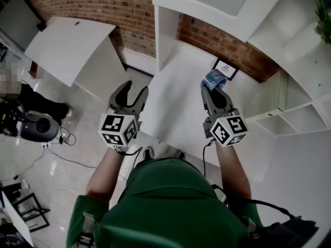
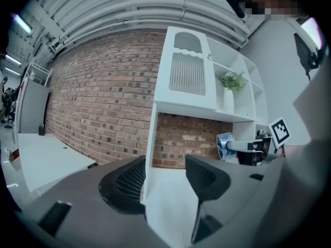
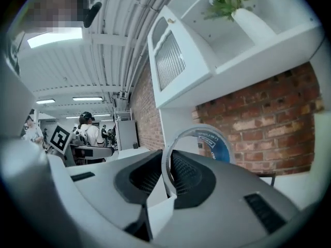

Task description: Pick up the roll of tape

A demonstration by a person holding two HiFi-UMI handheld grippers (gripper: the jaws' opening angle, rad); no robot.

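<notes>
The roll of tape (image 1: 212,78), a clear ring with a blue label, is held off the white table (image 1: 176,118), clamped in my right gripper (image 1: 214,91). In the right gripper view the roll (image 3: 207,138) stands upright on edge, its rim pinched between the two dark pads of the gripper (image 3: 168,172). My left gripper (image 1: 131,93) hovers beside the table's left edge, open, with nothing between its jaws. The left gripper view shows the open gripper (image 2: 164,177), and off to the right the right gripper (image 2: 251,146) with the roll (image 2: 225,145).
A white shelf unit (image 1: 297,102) stands at the right, with a potted plant (image 2: 231,81) on a shelf. A framed marker card (image 1: 225,69) leans at the table's back by the brick wall (image 1: 103,4). A second white table (image 1: 67,43) and black equipment (image 1: 36,127) are at the left.
</notes>
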